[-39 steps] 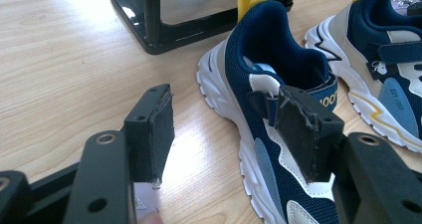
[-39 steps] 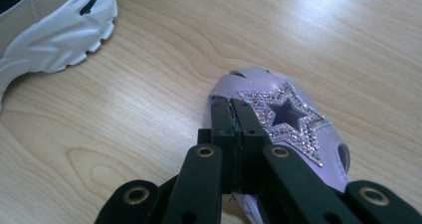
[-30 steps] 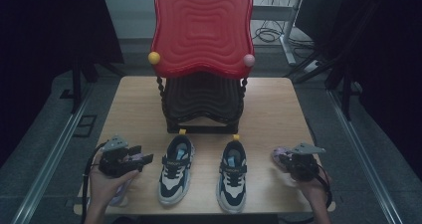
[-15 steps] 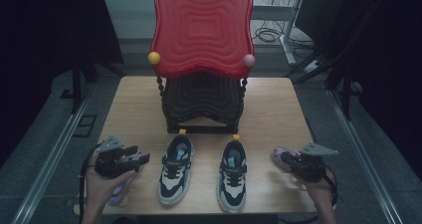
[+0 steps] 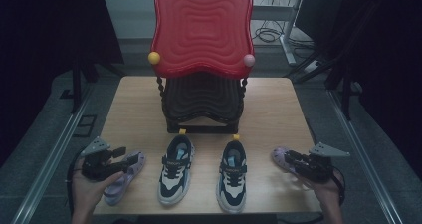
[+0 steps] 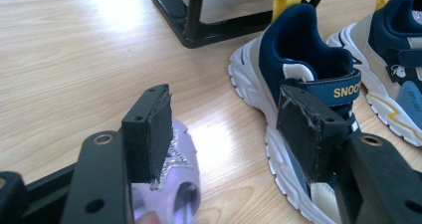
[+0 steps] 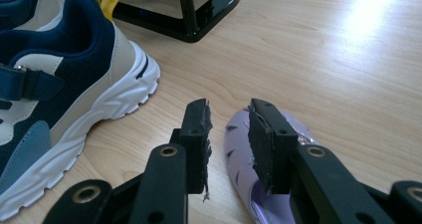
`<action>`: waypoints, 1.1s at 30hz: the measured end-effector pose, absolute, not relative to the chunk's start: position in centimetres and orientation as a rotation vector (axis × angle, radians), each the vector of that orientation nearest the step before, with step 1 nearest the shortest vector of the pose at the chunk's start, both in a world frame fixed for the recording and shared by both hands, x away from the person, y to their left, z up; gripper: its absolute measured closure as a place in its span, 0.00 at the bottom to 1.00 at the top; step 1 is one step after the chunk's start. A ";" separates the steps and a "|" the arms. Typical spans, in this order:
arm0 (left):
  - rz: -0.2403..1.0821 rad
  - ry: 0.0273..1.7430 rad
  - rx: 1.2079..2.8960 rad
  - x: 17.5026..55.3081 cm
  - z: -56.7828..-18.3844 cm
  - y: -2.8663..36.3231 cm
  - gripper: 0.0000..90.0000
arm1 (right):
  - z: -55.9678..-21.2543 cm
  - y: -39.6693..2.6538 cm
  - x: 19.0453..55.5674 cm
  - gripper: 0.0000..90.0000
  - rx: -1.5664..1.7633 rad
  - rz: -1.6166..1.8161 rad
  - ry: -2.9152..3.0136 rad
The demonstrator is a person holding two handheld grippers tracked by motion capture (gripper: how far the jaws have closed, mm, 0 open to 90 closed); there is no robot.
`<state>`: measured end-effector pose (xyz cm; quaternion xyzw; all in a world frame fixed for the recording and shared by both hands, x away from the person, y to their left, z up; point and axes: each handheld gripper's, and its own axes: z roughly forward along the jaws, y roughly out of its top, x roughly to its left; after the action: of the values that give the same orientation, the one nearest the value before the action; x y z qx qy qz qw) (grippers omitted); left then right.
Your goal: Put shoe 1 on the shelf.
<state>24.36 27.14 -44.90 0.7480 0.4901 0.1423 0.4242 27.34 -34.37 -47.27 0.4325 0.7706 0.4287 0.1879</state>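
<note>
The worktop [image 5: 278, 109] carries a big red chair [image 5: 201, 30] at twelve o'clock, its dark frame standing just behind a pair of blue and white sneakers [image 5: 175, 168] set side by side near the front edge. Flanking that pair are two lilac slippers: the left slipper [image 5: 124, 176] at about eight o'clock and the right slipper [image 5: 284, 159] at about four o'clock, each lying flat on the wood just outside the nearer sneaker and apart from it.

The left gripper [image 5: 118, 159] hangs over its slipper with the jaws spread wide; in the left gripper view the slipper's toe [image 6: 181, 184] lies under the left pad and nothing is pinched. The right gripper [image 5: 293, 158] sits over the right slipper, and its jaws have just been opening; in the right gripper view they stand partly apart, the slipper [image 7: 254, 184] lying beneath the right pad with neither pad pressing on it.

By my reading, both slippers are set down, one at each end of the row, and both grips are let go. What seems left is to draw the hands back clear of the shoes.
</note>
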 end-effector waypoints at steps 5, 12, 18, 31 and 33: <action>0.357 1.266 1.855 24.2 -45.1 28.4 0.43 | -47.5 -34.8 27.2 0.75 1.231 1.208 2.158; 0.344 1.283 1.861 23.7 -45.3 28.7 0.43 | -47.5 -35.3 27.0 0.73 1.253 1.211 2.135; 0.322 1.271 1.881 22.3 -45.4 28.4 0.44 | -47.0 -36.0 26.5 0.72 1.266 1.219 2.105; 0.332 1.328 1.893 19.5 -47.0 29.0 0.51 | -47.0 -36.3 26.5 0.70 1.292 1.208 2.089; 0.332 1.324 1.902 19.1 -47.2 28.9 0.51 | -47.1 -36.4 26.5 0.70 1.295 1.207 2.088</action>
<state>19.06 28.91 -47.18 0.7483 0.5208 0.1306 0.3897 26.49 -36.40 -47.11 0.4635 0.7473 0.4318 0.2005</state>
